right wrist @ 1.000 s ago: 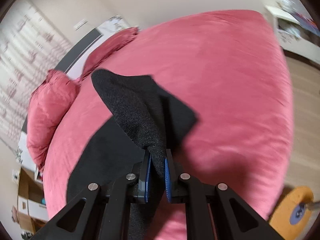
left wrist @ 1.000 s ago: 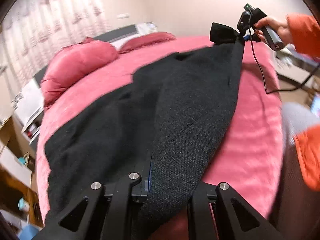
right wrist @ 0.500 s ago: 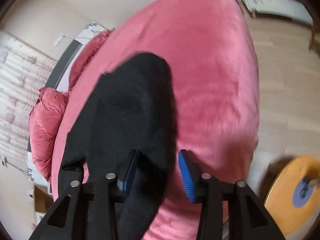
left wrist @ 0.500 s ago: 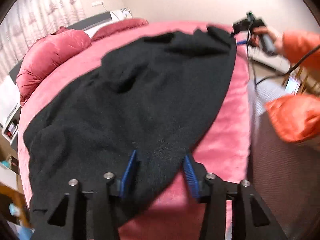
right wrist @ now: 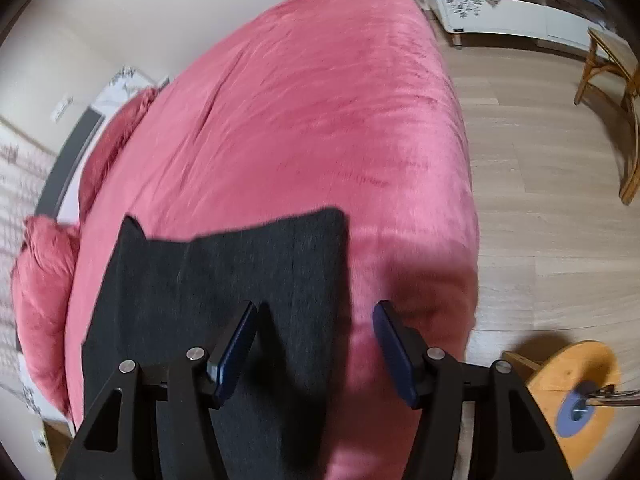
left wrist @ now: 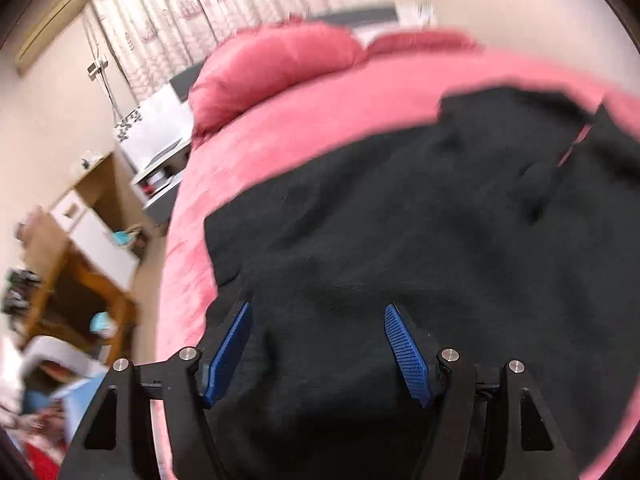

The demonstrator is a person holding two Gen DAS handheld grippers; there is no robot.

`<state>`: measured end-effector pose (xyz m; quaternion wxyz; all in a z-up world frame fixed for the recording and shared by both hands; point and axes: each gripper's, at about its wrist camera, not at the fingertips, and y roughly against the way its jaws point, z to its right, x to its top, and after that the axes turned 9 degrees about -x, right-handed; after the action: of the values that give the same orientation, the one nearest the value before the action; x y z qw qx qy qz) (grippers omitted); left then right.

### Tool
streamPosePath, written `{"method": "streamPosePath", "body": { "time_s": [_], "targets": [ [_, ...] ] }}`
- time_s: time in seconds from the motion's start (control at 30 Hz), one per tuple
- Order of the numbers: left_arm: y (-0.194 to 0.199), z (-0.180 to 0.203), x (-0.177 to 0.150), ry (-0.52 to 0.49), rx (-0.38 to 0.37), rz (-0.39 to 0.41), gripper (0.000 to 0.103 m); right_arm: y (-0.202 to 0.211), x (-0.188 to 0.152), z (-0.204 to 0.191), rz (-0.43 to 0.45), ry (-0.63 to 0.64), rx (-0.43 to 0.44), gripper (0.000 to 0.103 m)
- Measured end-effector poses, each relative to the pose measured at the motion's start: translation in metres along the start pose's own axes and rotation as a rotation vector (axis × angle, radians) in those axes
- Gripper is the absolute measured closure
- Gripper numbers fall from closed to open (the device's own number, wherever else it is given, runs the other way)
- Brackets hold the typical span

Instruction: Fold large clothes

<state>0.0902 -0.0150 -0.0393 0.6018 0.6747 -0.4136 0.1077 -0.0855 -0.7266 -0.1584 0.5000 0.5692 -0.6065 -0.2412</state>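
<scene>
Left wrist: left hand-held gripper (left wrist: 318, 346) gapes wide, empty, above black garment (left wrist: 420, 240).

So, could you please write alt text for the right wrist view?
Open tongs with blue pads hover over a black garment lying flat on a pink bedspread, gripping nothing. Pink pillows sit far left; wooden floor, a white cabinet and a round wooden stool lie right.
</scene>
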Motion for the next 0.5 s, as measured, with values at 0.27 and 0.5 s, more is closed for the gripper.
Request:
{"method": "streamPosePath", "body": {
  "time_s": [0.27, 0.5],
  "targets": [
    [-0.039, -0.040, -0.018, 0.283, -0.012, -0.115, 0.000, 0.058, 0.014, -0.052, 0.182, 0.320, -0.071, 0.097],
    [-0.034, -0.043, -0.032, 0.291, -0.009, -0.118, 0.000, -0.002, 0.013, 0.003, 0.034, 0.195, -0.334, 0.089]
  ]
}}
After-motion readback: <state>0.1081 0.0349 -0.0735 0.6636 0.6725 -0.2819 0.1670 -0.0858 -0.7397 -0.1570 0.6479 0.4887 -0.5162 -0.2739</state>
